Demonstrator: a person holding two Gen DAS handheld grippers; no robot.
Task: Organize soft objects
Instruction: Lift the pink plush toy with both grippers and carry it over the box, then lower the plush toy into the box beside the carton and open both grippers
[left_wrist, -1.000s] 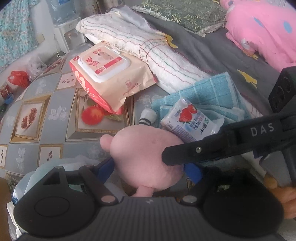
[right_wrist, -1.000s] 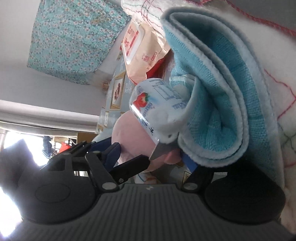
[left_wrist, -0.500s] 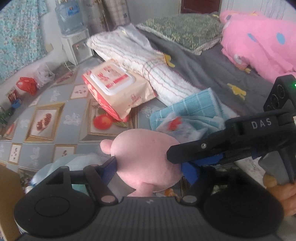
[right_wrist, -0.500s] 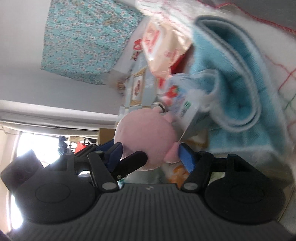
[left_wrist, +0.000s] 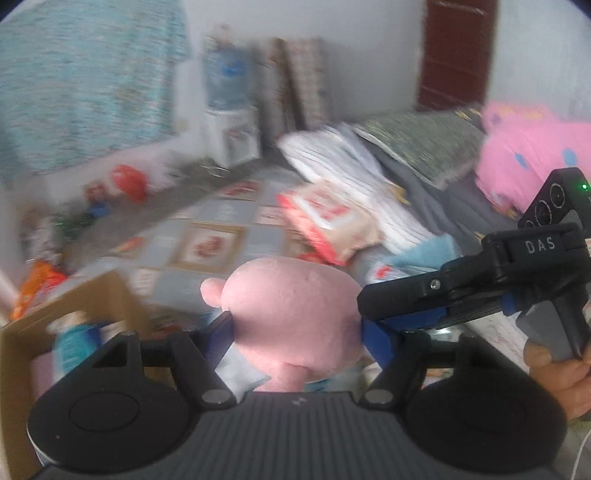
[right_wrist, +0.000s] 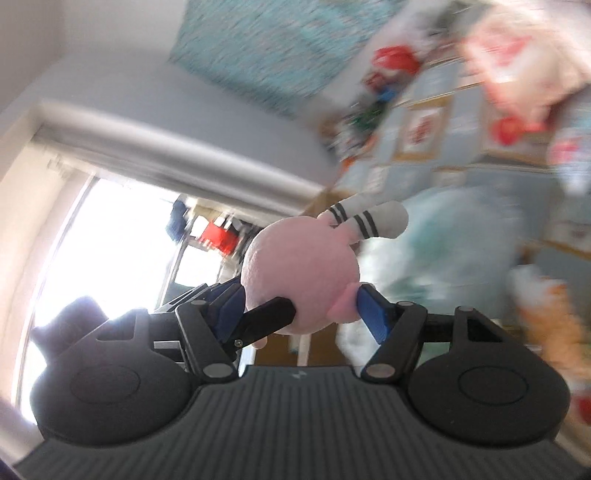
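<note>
We have the pink plush toy clamped from both sides at once. The left gripper has its blue pads pressed into the toy's round body, and the right gripper closes on the same body from the right of the scene, one black finger lying across the toy's near side. In the right wrist view two white, black-striped limbs stick out of the toy on its far side. The toy appears to hang in the air above the patterned tablecloth, touching nothing else that we can see.

Both views are smeared, so we judge we are mid-carry. A cardboard box sits at the near left, with something blue and white in it, and it looks like the place for soft things. We cannot be sure of that.

To do this step well, we should keep both squeezes even. A plush body gives under the pads, and if one side lets go early it can twist out of the other. We should swing it low and steady toward the box, clear of the wipes packet and the blue towel on the right. Over the opening, we release one side first, then the other. The blur hides the box rim's far edge, so we should slow before lowering.
</note>
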